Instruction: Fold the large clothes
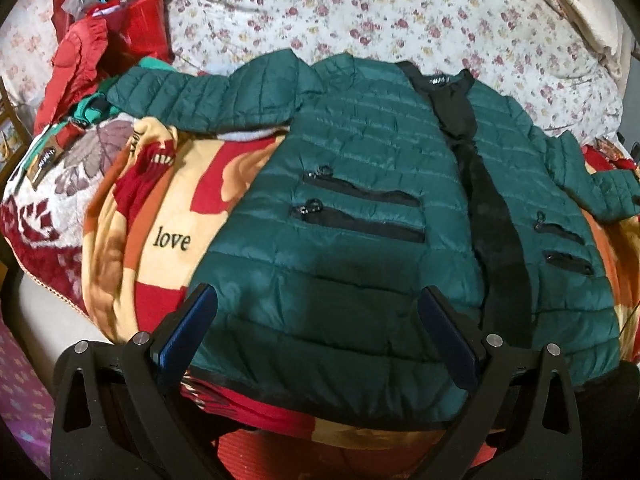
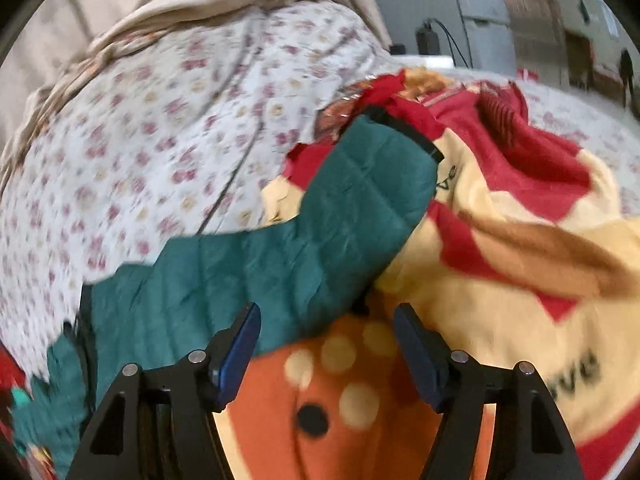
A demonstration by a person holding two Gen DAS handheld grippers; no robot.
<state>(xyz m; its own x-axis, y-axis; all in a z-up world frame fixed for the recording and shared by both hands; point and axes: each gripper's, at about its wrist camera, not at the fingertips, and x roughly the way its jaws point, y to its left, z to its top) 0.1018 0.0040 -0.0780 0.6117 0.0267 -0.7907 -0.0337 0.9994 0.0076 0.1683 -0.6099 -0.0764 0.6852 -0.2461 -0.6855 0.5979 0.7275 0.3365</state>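
Lying front-up on the bed, one green jacket (image 1: 360, 184) is spread over the blanket (image 1: 168, 216) printed "love", collar at 12 o'clock, hem at 6. You can count four zipped pockets: two at 9 o'clock of the black front strip, two at 3. Your left gripper (image 1: 318, 320) has its jaws released and holding nothing, the hem panel showing between them. Your right gripper (image 2: 326, 340) also has its jaws spread and free; one sleeve (image 2: 320, 216) runs from 8 o'clock toward 1, just beyond its fingers (image 2: 240, 344).
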